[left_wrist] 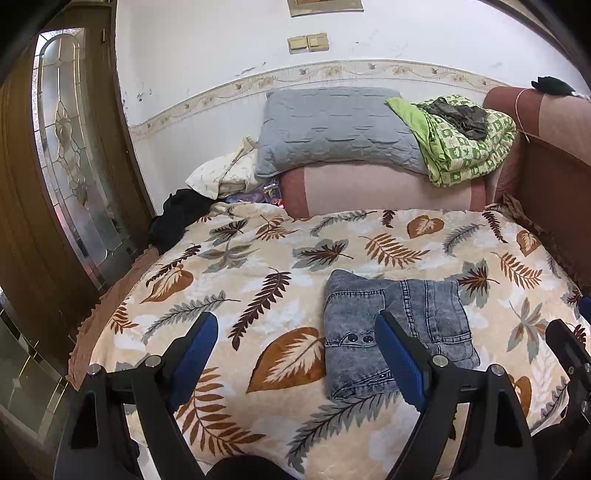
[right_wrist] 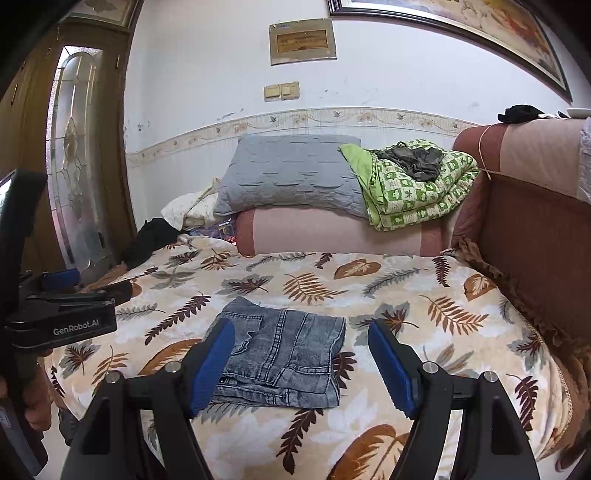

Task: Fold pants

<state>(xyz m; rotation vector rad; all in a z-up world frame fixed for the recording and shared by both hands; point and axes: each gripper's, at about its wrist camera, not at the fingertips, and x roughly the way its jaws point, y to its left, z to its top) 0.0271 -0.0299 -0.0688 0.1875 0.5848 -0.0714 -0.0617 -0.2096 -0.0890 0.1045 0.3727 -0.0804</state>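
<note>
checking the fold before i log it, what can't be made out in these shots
- Underside and inner layers of the folded jeans: hidden by their own top layer, both views.
- Jeans' near left edge: covered by the right gripper finger, right wrist view.
- Their right part: crossed by the left gripper finger, left wrist view.
- Framed picture: cut off by the top edge.

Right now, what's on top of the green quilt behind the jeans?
A crumpled dark garment lies on top of the green quilt. The quilt rests partly on the grey pillow and pink bolster. What lies beneath the garment's folds is hidden.
</note>
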